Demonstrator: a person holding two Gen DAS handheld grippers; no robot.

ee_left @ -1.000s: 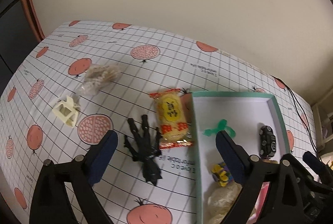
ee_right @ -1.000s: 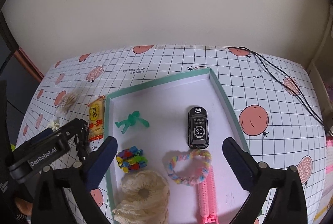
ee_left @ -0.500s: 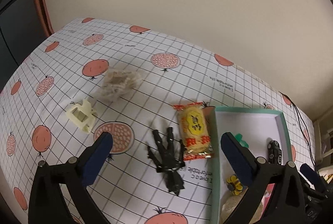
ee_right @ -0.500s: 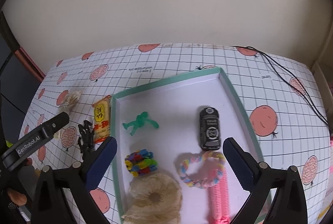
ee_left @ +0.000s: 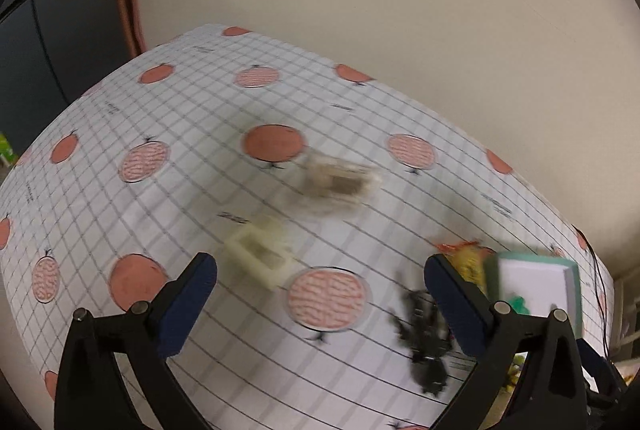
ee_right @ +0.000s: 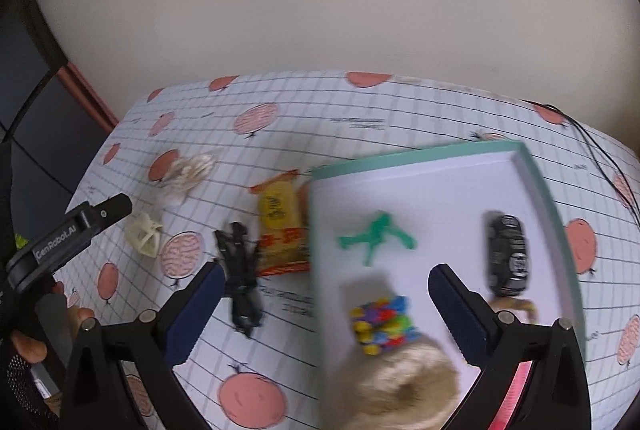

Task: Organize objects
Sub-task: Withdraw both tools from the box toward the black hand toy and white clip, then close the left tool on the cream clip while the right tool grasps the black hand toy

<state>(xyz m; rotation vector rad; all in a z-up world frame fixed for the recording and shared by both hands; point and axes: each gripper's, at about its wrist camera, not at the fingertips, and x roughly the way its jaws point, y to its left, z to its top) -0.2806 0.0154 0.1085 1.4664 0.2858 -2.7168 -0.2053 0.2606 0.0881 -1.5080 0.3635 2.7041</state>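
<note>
While tongs (ee_left: 320,282) gape, tray (ee_right: 420,154) edge near snack (ee_right: 280,226)

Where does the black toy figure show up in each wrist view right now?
Left wrist: black toy figure, blurred, lower right on the cloth, partly behind the left gripper's right finger.
Right wrist: black toy figure, lower left of centre, just beyond the right gripper's left finger.
Shared landmark: yellow snack packet, between the figure and the teal-rimmed tray.

White grid tablecloth (ee_right: 360,110) with red fruit prints; teal-rimmed tray (ee_right: 400,160).
</note>
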